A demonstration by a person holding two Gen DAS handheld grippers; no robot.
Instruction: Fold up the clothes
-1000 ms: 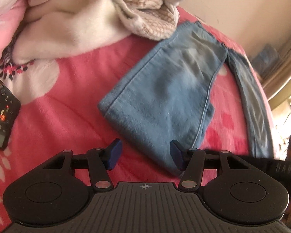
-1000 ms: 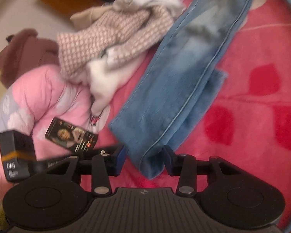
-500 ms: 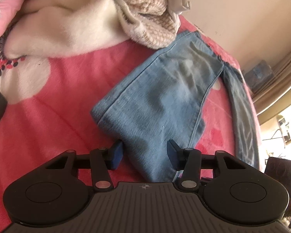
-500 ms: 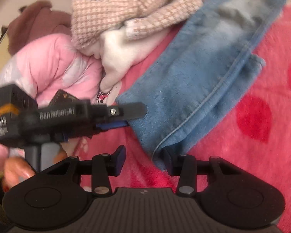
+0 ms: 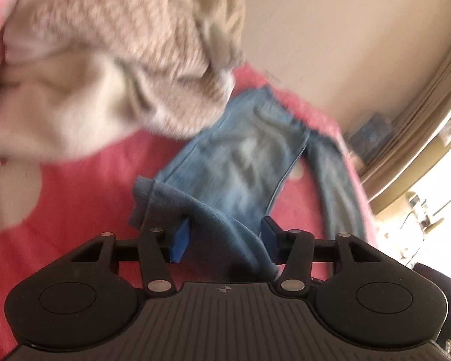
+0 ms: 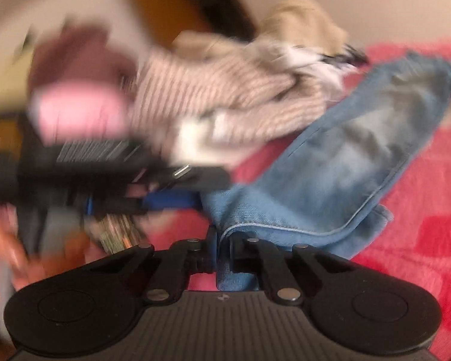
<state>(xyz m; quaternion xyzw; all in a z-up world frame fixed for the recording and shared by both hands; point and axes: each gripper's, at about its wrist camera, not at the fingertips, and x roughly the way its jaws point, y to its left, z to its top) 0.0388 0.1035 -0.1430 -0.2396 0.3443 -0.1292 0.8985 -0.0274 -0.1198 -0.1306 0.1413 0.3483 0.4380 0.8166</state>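
The jeans [image 5: 243,162] lie on the bedspread [image 5: 84,198], just right of the clothes pile [image 5: 105,60].

Motion blur smears the clothes pile [image 6: 225,96] beyond telling garments apart.

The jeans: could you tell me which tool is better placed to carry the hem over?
Right. The right tool is closing on the jeans hem, with denim pinched between its pads, so it can likely carry the fold. The left tool is opening, with denim only loosely between its jaws.
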